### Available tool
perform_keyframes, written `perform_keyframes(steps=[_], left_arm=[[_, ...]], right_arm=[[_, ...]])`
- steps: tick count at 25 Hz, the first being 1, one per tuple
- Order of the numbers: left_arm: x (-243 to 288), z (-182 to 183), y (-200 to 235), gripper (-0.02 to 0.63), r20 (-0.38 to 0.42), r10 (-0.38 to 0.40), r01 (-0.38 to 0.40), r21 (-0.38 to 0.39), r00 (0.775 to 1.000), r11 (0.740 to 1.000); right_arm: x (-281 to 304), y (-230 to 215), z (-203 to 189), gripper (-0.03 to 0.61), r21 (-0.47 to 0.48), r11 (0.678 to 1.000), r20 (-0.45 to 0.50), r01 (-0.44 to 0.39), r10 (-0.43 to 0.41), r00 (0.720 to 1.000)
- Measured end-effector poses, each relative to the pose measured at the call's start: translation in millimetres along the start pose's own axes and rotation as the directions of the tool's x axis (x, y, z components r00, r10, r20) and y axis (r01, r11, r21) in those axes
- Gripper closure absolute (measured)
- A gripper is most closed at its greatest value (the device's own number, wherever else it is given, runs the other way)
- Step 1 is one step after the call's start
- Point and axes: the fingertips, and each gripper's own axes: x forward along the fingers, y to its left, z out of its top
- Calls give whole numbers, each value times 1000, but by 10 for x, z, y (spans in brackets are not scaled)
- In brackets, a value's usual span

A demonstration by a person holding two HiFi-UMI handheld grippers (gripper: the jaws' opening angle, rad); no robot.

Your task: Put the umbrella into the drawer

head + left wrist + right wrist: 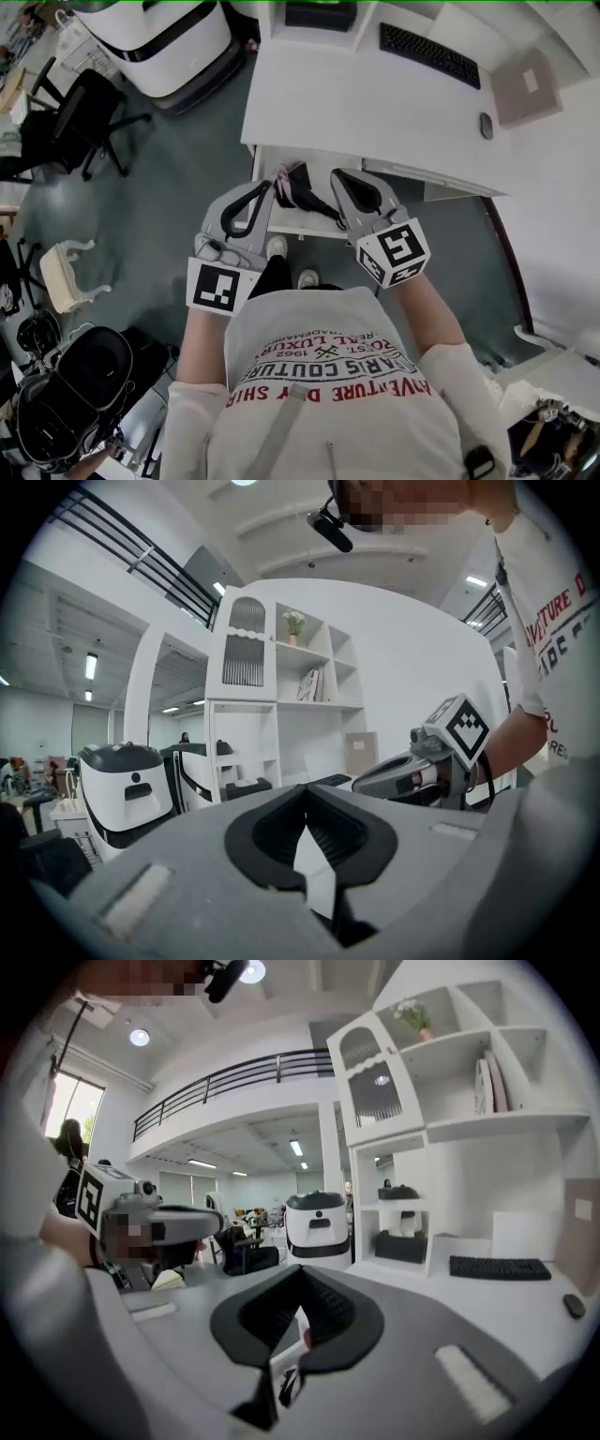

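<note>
- Your left gripper (261, 190) has its jaws closed together, pads meeting at the tips, nothing between them
- Your right gripper (343, 180) is the same: jaws fully closed and empty; both sit side by side above the drawer (319, 159), close to your chest
- The folded umbrella (302, 190) lies inside the open drawer under the white desk (375, 94), clear of both grippers
- The umbrella reads as dark with a pinkish part; the head view is too small to tell handle end from tip, so probably the handle points right, not sure
- Judged from how it lies, the placing looks done; the drawer stands pulled out
- Handling: a compact folded umbrella should be light, with a stiff core under loose, soft fabric that can slide under the pads
- If you must regrip, take it across the middle of the bundle or on the hard handle, not on a loose fold or strap
- Keyboard (429, 53) and mouse (486, 125) on the desk are well apart from all this
</note>
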Motion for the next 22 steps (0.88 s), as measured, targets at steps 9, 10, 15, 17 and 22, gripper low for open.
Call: perform_keyframes(steps=[9,10,15,17,22], left_arm=[[76,569,130,607,42,-30,29,21,999,999],[89,600,134,607,48,-31,30,22,998,999],[137,681,166,607,59,-20,19,21,998,1000],[141,688,152,607,62,-24,23,23,998,999],[158,678,82,607,55,-39,38,30,998,999]], right_arm=[[-403,-236,741,578,-36,992,179,118,-109,978],[-442,-254,797,578,-37,991,195,126,-117,974],[-553,-272,1002,580,-47,987,254,152,-135,958],[-561,-279,1016,578,-40,987,260,158,-142,955],[-611,-251,1020,580,-41,988,272,146,-130,953]])
